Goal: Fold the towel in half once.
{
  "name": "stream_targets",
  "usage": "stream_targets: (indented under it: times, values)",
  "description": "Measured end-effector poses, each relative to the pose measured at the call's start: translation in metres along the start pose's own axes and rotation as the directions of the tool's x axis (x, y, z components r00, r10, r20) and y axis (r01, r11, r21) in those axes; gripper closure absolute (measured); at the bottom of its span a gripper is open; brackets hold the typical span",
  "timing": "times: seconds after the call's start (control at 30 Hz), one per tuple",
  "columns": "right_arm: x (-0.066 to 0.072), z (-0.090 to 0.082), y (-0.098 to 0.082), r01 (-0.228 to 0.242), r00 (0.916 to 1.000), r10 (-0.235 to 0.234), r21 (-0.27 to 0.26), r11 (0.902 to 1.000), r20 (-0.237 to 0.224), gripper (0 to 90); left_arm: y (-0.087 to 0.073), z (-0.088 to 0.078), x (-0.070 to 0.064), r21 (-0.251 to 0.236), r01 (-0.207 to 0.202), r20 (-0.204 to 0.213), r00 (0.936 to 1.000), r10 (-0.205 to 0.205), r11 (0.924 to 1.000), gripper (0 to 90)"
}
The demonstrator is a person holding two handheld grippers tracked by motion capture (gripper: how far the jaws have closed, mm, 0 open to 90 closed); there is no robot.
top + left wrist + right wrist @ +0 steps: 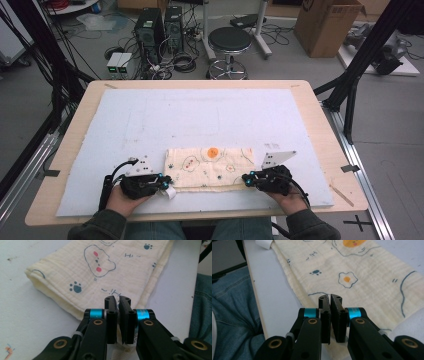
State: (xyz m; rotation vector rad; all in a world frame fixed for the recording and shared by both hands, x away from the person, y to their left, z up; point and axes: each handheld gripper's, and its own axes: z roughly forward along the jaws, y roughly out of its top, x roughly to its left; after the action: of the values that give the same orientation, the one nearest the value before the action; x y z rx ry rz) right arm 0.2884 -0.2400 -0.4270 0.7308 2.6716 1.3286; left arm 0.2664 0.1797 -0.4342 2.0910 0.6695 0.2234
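High view shows a folded cream muslin cloth printed with blue outlines, paw marks and an orange dot (210, 168) lying flat on a pale blue-white mat (200, 120) that covers a light wooden table (320, 115), toward the mat's 6 o'clock edge. At the cloth's 9 o'clock end sits the left gripper (166, 184), held in the person's left hand (120, 197), its tips at the near corner beside a small white tag (170, 193). At the 3 o'clock end sits the right gripper (245, 178), held in the right hand (290, 200), tips at the opposite near corner. In the left gripper view the left gripper's (118, 302) black jaws stand nearly together, pinching the cloth's (100, 272) folded edge between them. In the right gripper view the right gripper's (329, 300) jaws are likewise drawn close, clamped on the cloth's (352, 272) hem, with blue denim of the person's lap (232, 315) at 9 o'clock beyond the table edge.
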Motion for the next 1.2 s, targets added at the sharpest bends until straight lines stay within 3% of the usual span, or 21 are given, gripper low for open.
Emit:
stream_targets:
  times: [0.2,0.6,0.7,0.83,0.97,1.03,1.2]
  values:
    - [0.004,-0.005,0.0,0.004,1.0,-0.004,-0.02,0.9998,-0.008,86.5,-0.002,-0.004,-0.003,0.002,-0.004,0.007,1.0,0.004,1.0,84.6]
    - [0.008,0.002,-0.009,0.002,0.9995,0.0,0.062,0.9981,-0.031,86.2,-0.008,0.001,-0.005,0.048,-0.007,0.03,0.9995,0.005,0.9988,83.5]
    - [0.006,0.004,-0.011,-0.009,0.9992,0.013,0.085,0.9963,-0.038,82.2,-0.006,-0.002,-0.003,0.033,0.002,0.05,0.9987,-0.004,0.9995,74.2]
    - [0.006,-0.001,-0.008,-0.012,0.9987,0.014,0.027,0.9996,-0.049,76.1,-0.001,-0.006,-0.002,-0.025,0.038,0.078,0.9963,-0.036,0.999,62.0]
    - [0.0,-0.007,-0.003,-0.034,0.999,0.034,-0.025,0.9991,-0.029,74.0,0.006,-0.002,0.001,-0.037,0.034,0.074,0.9967,-0.031,0.9987,64.6]
    - [-0.003,-0.008,-0.003,-0.046,0.9988,0.046,-0.029,0.9985,-0.019,73.5,0.007,0.0,0.002,-0.028,0.034,0.063,0.9975,-0.032,0.999,70.0]
    - [-0.008,-0.003,-0.011,-0.055,0.9985,0.054,0.033,0.998,0.011,71.7,0.005,0.004,0.005,0.019,0.022,0.039,0.999,-0.022,0.9996,73.1]
